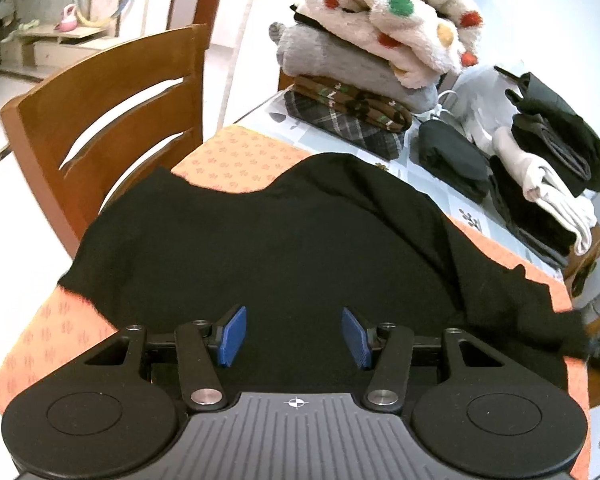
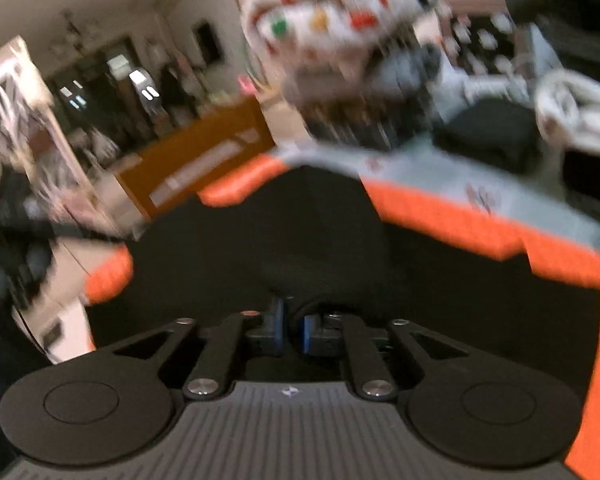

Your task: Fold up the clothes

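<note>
While the right wrist view is smeared by blur, the left wrist view is sharp. A wooden chair (image 1: 100, 120) stands at the upper left of that frame, against the edge of the worktop (image 1: 236, 156) with its orange patterned cloth. At the upper middle rises a stack of folded clothes (image 1: 360, 80): a fluffy white dotted piece on top, a grey one under it, brown and plaid pieces at the bottom. To the right of it lie dark folded garments and a white one (image 1: 540, 172) (too jumbled to tell apart).

Across the orange cloth the black garment (image 1: 280, 240) lies spread, filling the middle of both frames; one edge runs off toward the lower right corner in the left wrist view.

The left gripper (image 1: 294, 336) points down at a slant over the near part of the garment, its blue-padded jaws standing well apart with black fabric showing between and below them; the pads do not press on it.

The right gripper (image 2: 294, 326) also slants down over the black garment (image 2: 300, 232), jaws parted only by a narrow gap. A dark fold seems to sit between them, but whether they pinch it I cannot tell.
</note>
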The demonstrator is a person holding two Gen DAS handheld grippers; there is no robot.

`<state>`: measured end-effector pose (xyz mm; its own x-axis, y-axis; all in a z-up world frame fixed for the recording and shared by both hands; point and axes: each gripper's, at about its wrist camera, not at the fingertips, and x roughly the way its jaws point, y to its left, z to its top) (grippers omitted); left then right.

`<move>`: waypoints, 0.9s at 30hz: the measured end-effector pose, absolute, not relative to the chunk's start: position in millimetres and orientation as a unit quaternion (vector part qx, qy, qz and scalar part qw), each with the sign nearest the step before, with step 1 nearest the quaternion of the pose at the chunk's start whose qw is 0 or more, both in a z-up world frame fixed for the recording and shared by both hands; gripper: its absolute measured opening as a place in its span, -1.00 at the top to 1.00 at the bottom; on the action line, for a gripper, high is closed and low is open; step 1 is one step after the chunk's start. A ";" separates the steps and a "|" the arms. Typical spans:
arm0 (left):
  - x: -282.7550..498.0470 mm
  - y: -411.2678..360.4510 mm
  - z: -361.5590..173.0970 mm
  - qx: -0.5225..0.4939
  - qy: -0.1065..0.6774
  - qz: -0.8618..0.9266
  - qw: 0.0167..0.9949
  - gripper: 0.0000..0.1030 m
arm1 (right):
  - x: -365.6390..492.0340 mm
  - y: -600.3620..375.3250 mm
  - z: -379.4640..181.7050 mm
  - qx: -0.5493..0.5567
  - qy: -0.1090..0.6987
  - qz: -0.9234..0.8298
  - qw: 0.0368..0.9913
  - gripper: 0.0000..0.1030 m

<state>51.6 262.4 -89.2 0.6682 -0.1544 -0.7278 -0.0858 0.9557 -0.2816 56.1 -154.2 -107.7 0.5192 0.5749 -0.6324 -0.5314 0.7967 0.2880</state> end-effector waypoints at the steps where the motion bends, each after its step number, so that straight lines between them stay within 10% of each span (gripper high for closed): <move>1: 56.7 264.1 -88.9 -0.143 0.408 -0.024 0.902 -0.08 | 49.0 -154.4 -115.0 0.022 0.384 0.299 0.873 0.45; 8: 94.9 276.9 -92.3 -0.113 0.415 -0.073 0.900 -0.08 | 2.8 -155.5 -123.4 0.027 0.411 0.164 0.897 0.02; 27: 157.0 295.5 -104.4 -0.040 0.432 -0.223 0.873 -0.08 | 29.3 -55.3 -132.2 0.162 0.394 -0.085 0.901 0.02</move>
